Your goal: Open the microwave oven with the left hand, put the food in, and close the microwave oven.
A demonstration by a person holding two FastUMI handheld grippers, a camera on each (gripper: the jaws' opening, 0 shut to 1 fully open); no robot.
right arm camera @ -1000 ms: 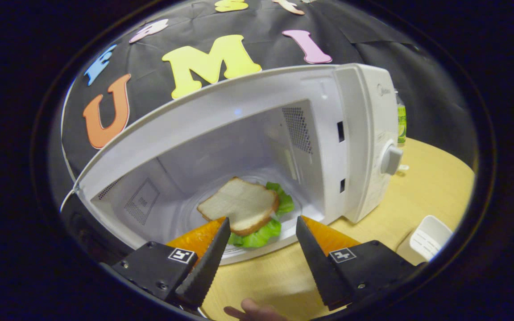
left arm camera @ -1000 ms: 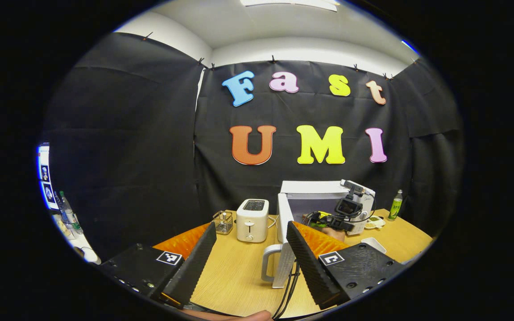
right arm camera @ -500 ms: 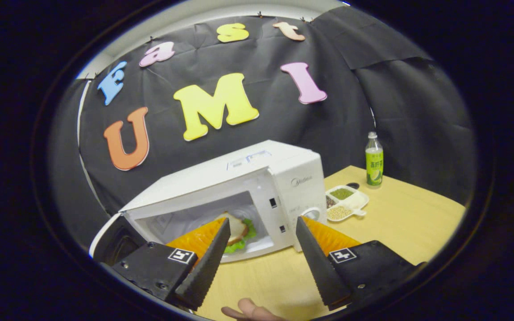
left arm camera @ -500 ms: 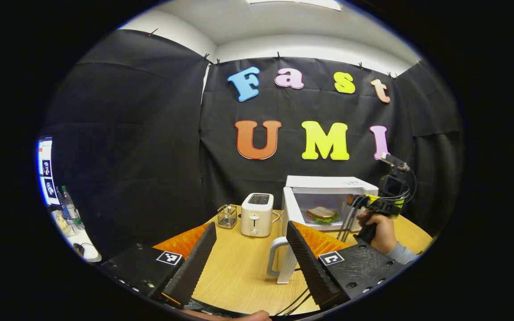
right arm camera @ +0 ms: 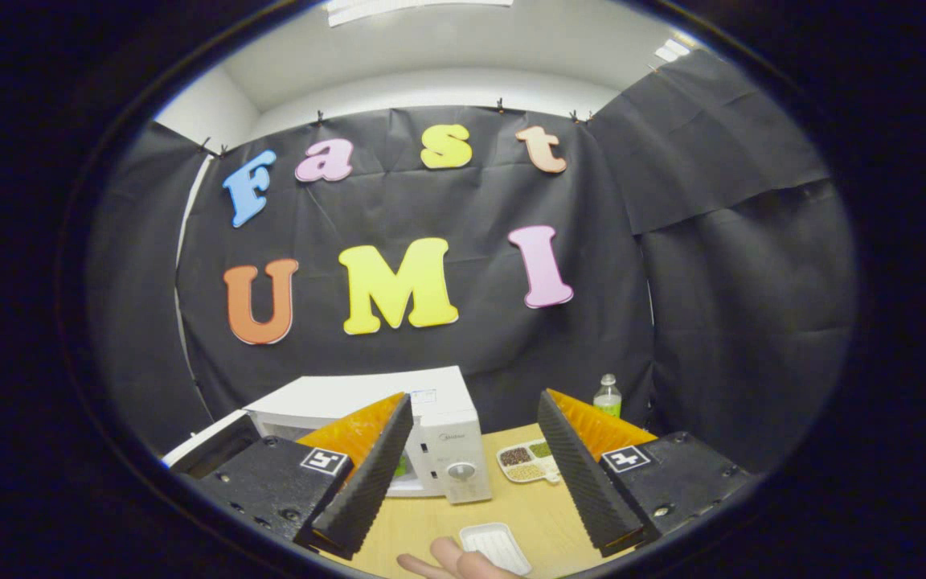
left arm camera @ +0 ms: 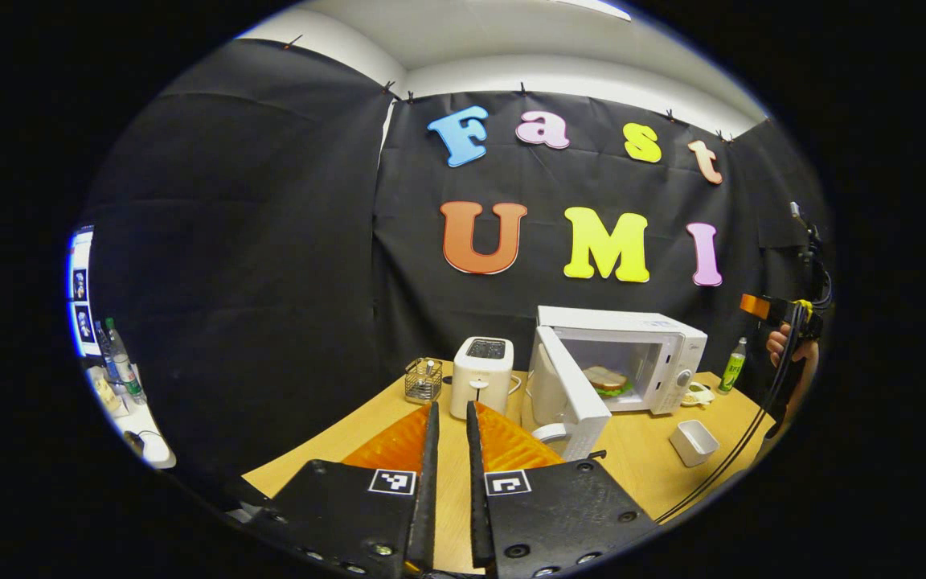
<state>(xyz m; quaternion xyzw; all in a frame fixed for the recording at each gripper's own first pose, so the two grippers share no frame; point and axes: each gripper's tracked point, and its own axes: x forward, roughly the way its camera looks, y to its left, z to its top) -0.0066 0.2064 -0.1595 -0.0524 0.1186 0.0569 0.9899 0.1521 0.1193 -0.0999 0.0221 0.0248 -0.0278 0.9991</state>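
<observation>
On the wooden table, seen from the left gripper view, the white microwave oven stands with its door swung wide toward the camera, and the sandwich, bread over green lettuce, lies inside the cavity. So the food is in, and what the task lacks is the closing. The left gripper hangs low over the near table edge, its jaws drawn almost together with only a thin slit between them and nothing held; I judge that suits a push against the door's outer face better than a grasp. Beside the microwave sit a white toaster and a small wire basket, both to the left and apart from the door's swing. A small white tray rests on the table in front of the microwave, and a green bottle stands at its far side.

From the right gripper view, the right gripper is raised well clear of the oven, jaws wide apart and empty, which leaves the door's path free. Below it lie the microwave's control side, a divided dish of grains and the white tray, with a fingertip at the bottom edge. In the left gripper view that gripper and its holding hand show far off at the right.

The next move, I judge, is the left gripper reaching the door and swinging it shut.
</observation>
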